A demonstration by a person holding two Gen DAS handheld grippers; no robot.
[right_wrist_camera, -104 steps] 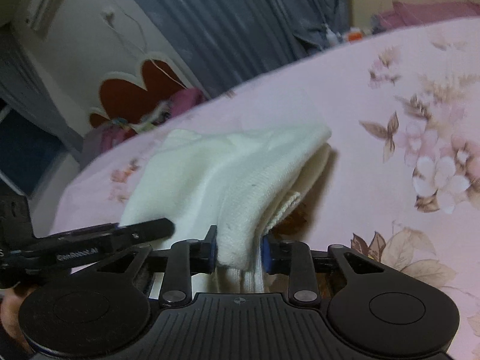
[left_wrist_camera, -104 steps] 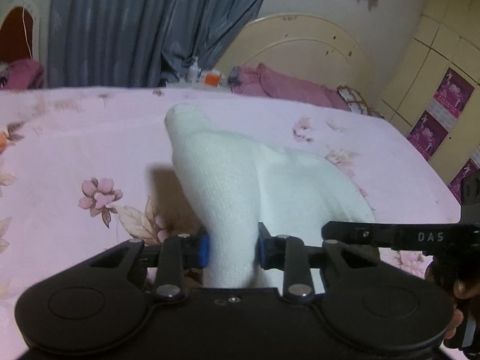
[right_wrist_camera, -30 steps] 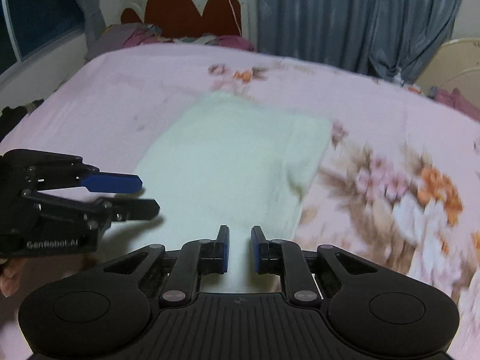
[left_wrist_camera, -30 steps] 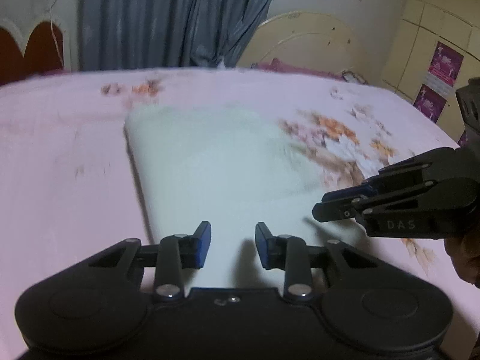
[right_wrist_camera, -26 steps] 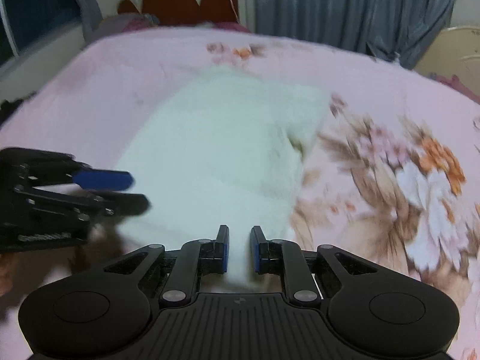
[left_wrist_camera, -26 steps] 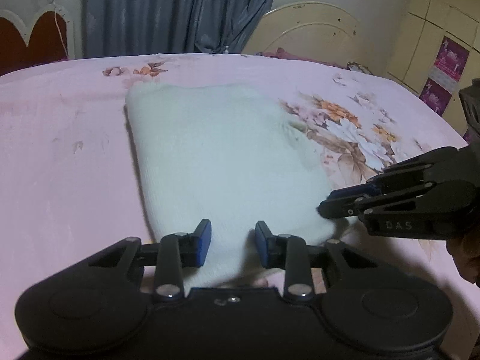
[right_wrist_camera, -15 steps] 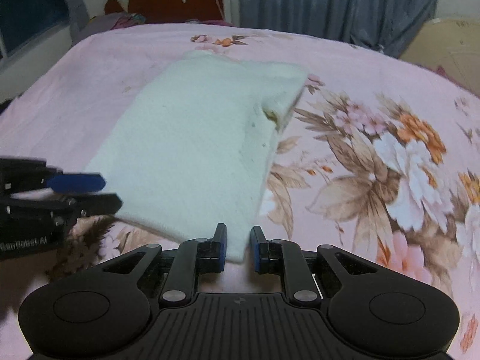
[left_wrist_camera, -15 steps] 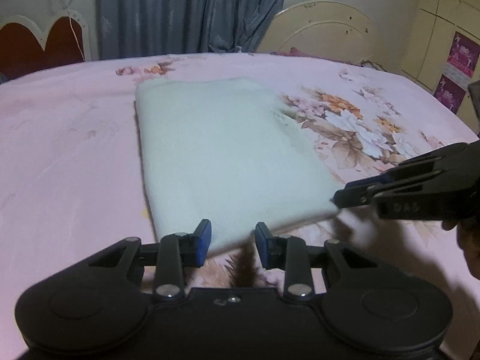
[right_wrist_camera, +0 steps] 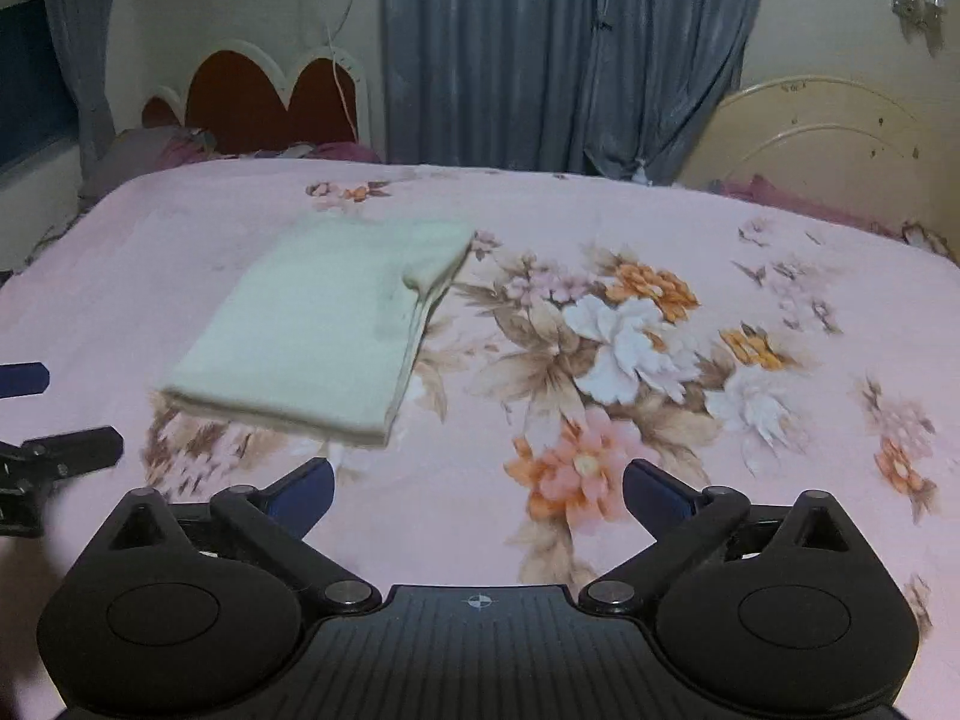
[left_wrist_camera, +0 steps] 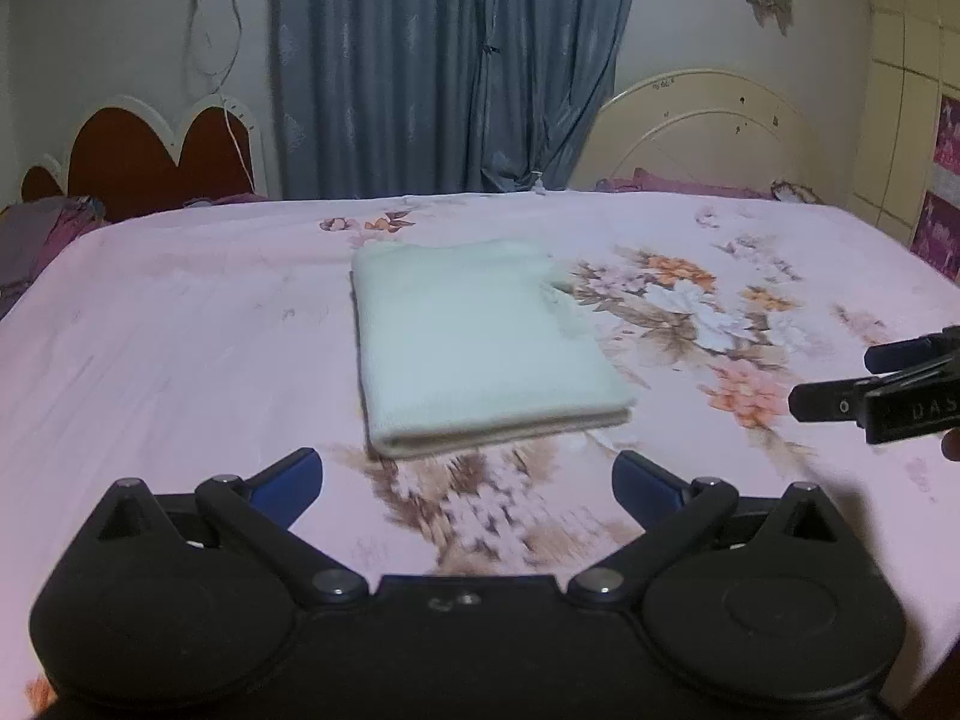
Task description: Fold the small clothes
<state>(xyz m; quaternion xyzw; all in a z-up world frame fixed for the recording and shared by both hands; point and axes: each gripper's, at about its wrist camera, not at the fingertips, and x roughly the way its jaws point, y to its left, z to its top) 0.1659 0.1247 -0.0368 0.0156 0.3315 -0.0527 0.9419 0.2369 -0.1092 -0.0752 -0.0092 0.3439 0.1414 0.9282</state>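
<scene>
Hovering tilted downward over the near bed edge, the left tool (left_wrist_camera: 467, 480) and right tool (right_wrist_camera: 477, 489) are both opening, jaws spread, nothing between them. One folded white knit cloth (left_wrist_camera: 474, 342) lies flat mid-bed on the pink floral bedsheet (left_wrist_camera: 180, 330), bare sheet all around.

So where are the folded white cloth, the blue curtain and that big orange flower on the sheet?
folded white cloth (left_wrist_camera: 480, 336): left wrist view, middle of its top face.
blue curtain (left_wrist_camera: 444, 66): left wrist view, middle pleats.
orange flower (right_wrist_camera: 651, 285): right wrist view, its petals.
</scene>
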